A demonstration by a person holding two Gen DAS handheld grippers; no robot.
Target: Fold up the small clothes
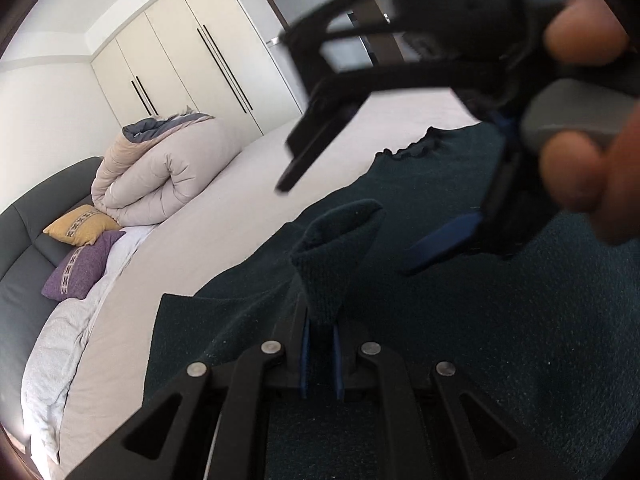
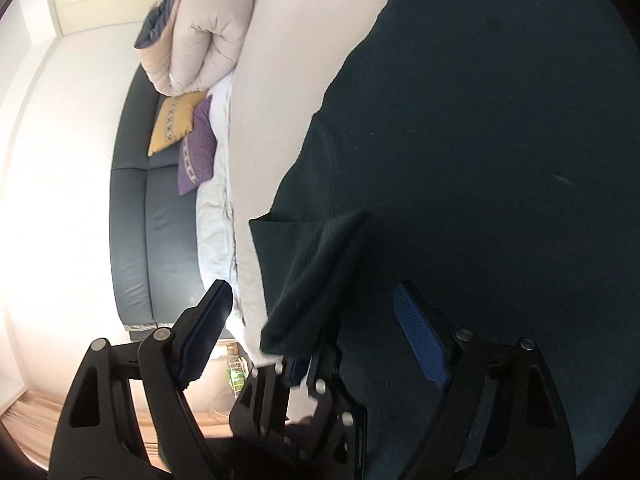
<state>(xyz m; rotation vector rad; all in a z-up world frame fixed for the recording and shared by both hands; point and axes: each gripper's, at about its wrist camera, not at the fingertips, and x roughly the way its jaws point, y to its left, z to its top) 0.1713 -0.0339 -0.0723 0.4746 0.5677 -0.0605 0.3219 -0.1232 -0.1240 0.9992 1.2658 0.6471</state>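
While the bed (image 1: pixel 224 216) carries the whole job, its pale sheet is smooth, so the dark green garment (image 1: pixel 500 280) spread over it toward the foot-side edge could slide as a body if any pull runs sideways rather than up and over. That garment lies mostly flat, its ruffled hem (image 1: pixel 416 146) farther up the bed, and one corner (image 1: pixel 340 248) is lifted clear of the rest. The left tool (image 1: pixel 320 360) is all but closed on that corner, the knit bunched into a peak between its blue pads; the pinch looks narrow, so I judge a sharp tug could strip the cloth free and drop the fold half made. The right tool (image 2: pixel 316 340) stands wide, nothing between its pads, and in its own view the left tool and the raised corner sit right between its fingers (image 2: pixel 420 340). Closing there risks clamping the other tool instead of cloth, or catching only a loose edge. Should the two pull unevenly, the fold line would likely skew and wrinkle.
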